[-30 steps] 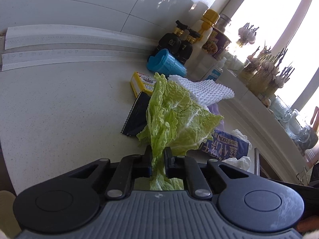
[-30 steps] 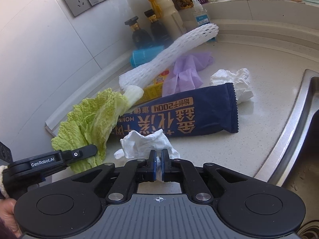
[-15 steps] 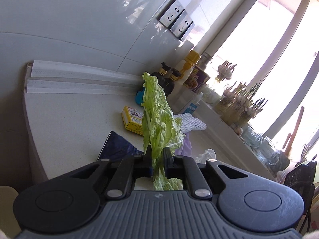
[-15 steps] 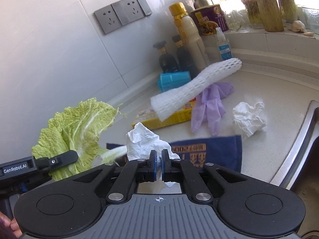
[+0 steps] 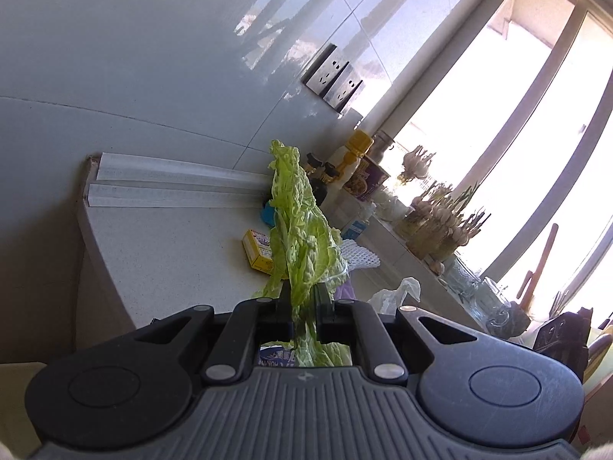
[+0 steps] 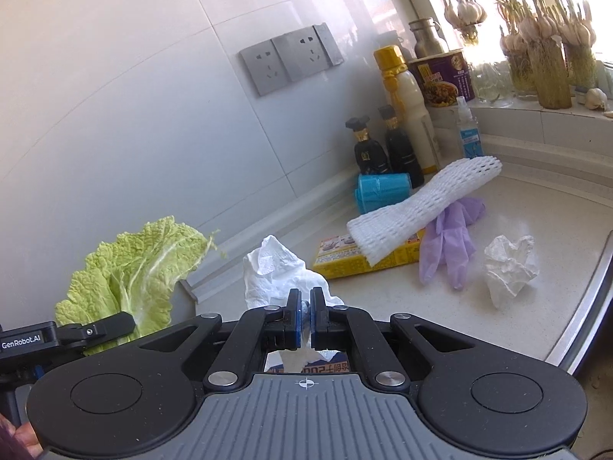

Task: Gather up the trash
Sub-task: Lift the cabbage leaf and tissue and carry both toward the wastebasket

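My left gripper (image 5: 304, 299) is shut on a green cabbage leaf (image 5: 299, 230) and holds it up above the counter; the leaf also shows at the left of the right wrist view (image 6: 134, 268). My right gripper (image 6: 305, 303) is shut on a crumpled white tissue (image 6: 276, 268), lifted off the counter. On the counter lie a yellow box (image 6: 345, 258), a white foam net sleeve (image 6: 421, 207), a purple glove (image 6: 448, 237), another crumpled tissue (image 6: 509, 264) and a dark blue snack wrapper (image 6: 325, 368) under my right gripper.
Sauce bottles (image 6: 387, 145), a blue roll (image 6: 383, 191), a spray bottle (image 6: 467, 130) and a purple cup (image 6: 444, 76) stand at the back corner. Jars of garlic (image 6: 548, 57) line the window sill. The sink rim (image 6: 582, 314) runs at the right.
Both grippers have risen and pulled back from the counter. The cabbage leaf and the tissue went up with them, and the blue wrapper stayed on the counter.
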The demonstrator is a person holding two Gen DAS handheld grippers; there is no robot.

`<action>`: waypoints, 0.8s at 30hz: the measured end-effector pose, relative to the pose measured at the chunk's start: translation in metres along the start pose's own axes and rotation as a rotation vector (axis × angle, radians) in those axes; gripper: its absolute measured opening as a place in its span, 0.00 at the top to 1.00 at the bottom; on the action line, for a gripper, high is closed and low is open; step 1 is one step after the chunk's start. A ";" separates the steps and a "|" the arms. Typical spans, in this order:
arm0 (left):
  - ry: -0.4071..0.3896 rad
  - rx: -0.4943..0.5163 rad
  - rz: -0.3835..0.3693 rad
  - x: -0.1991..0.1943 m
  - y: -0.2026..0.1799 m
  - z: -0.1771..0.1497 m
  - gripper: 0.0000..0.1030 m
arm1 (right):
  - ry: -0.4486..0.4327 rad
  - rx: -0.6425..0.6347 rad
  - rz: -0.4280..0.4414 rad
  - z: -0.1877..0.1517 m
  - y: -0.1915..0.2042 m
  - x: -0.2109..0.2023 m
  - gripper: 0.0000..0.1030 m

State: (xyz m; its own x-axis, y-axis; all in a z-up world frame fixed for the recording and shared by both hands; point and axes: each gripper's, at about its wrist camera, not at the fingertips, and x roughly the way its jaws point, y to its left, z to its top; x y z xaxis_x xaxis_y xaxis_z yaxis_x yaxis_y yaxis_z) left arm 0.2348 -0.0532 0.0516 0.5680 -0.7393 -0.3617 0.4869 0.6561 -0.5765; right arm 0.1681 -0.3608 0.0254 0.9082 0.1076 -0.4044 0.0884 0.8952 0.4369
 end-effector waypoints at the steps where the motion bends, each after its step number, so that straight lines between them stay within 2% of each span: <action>1: 0.001 0.004 0.001 0.001 0.000 0.000 0.92 | 0.005 0.015 0.011 0.000 0.000 0.000 0.97; 5: 0.012 -0.003 -0.004 0.006 0.001 0.000 0.92 | 0.031 0.028 0.052 -0.009 0.004 0.005 0.97; 10: 0.012 0.013 0.001 0.009 -0.002 0.002 0.91 | 0.067 0.034 0.038 -0.021 0.005 0.022 0.97; 17: -0.005 0.057 0.000 -0.016 0.004 0.005 0.91 | 0.034 0.047 0.082 -0.013 0.010 0.007 0.97; 24: -0.044 0.021 -0.026 -0.045 0.015 0.010 0.91 | 0.015 0.009 0.125 -0.008 0.039 -0.004 0.97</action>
State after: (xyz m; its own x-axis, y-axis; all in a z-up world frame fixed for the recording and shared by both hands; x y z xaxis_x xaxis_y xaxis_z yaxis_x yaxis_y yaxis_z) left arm 0.2234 -0.0089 0.0665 0.5834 -0.7491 -0.3139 0.5154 0.6401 -0.5698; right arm 0.1649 -0.3228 0.0374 0.9060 0.2245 -0.3588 -0.0211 0.8707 0.4914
